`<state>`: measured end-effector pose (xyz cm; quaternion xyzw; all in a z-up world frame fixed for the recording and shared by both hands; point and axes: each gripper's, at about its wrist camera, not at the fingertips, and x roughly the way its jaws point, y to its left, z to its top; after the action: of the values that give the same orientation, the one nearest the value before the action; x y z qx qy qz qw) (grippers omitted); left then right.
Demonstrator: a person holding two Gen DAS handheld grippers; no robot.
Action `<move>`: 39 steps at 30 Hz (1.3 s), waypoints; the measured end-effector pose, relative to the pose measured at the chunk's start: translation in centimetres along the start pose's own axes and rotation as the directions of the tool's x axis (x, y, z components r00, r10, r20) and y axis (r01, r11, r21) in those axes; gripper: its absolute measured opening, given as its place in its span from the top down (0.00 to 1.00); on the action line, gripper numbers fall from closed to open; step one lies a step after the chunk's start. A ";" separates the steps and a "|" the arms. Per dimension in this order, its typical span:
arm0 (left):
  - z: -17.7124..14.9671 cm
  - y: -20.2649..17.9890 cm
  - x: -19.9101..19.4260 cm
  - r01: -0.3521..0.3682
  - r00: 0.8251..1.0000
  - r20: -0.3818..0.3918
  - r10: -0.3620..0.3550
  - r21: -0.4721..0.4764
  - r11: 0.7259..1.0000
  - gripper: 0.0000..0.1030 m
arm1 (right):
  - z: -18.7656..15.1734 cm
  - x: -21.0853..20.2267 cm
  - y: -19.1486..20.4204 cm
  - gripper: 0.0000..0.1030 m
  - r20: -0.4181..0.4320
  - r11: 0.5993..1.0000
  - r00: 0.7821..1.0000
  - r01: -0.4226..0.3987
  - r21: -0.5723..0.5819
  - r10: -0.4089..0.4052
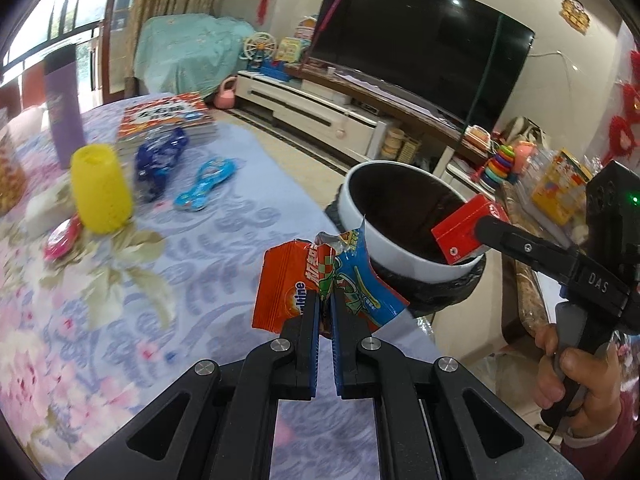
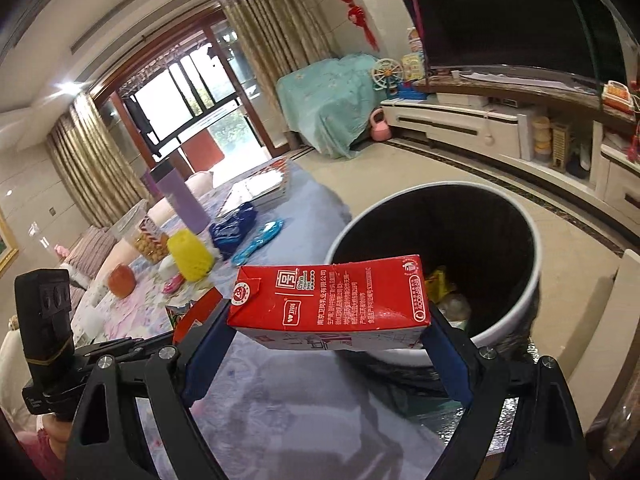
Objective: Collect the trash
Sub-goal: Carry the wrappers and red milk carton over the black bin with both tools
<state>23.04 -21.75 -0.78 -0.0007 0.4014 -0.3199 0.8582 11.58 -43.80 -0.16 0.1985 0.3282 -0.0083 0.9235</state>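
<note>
My left gripper is shut on two snack wrappers, an orange one and a blue-green one, held above the table's edge just short of the white trash bin. My right gripper is shut on a red milk carton, gripped end to end and held sideways at the near rim of the bin. The same carton shows over the bin's rim in the left wrist view. Some trash lies at the bin's bottom.
On the floral tablecloth stand a yellow cup, a purple bottle, a blue wrapper, a light blue toy, a pink lid and books. A TV on a white cabinet lines the wall.
</note>
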 end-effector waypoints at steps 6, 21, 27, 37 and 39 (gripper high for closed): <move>1.4 -1.7 1.8 0.015 1.000 -0.006 -0.015 0.043 0.999 0.96 | 0.8 0.0 -1.9 0.12 -0.007 1.000 1.000 0.016 0.014 -0.016; 4.2 -4.5 5.3 0.034 0.999 -0.012 -0.033 0.104 0.994 0.96 | 2.1 0.3 -5.5 0.12 -0.024 0.998 1.000 0.021 0.061 -0.020; 5.2 -5.2 6.7 0.031 0.999 -0.019 -0.029 0.124 0.992 0.96 | 2.6 0.9 -6.1 0.12 -0.045 0.998 0.999 0.024 0.057 -0.022; 6.7 -5.9 9.3 0.024 0.999 -0.042 -0.018 0.132 0.991 0.96 | 3.3 1.8 -7.3 0.12 -0.083 0.997 0.996 0.031 0.068 -0.025; 7.1 -6.0 9.8 0.022 0.999 -0.046 -0.016 0.131 0.991 0.96 | 3.5 2.0 -7.6 0.12 -0.090 0.997 0.996 0.033 0.072 -0.026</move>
<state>29.27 -33.69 -1.14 0.0591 0.3987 -0.3535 0.8441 14.20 -51.87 -1.63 0.2276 0.3714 -0.0251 0.8998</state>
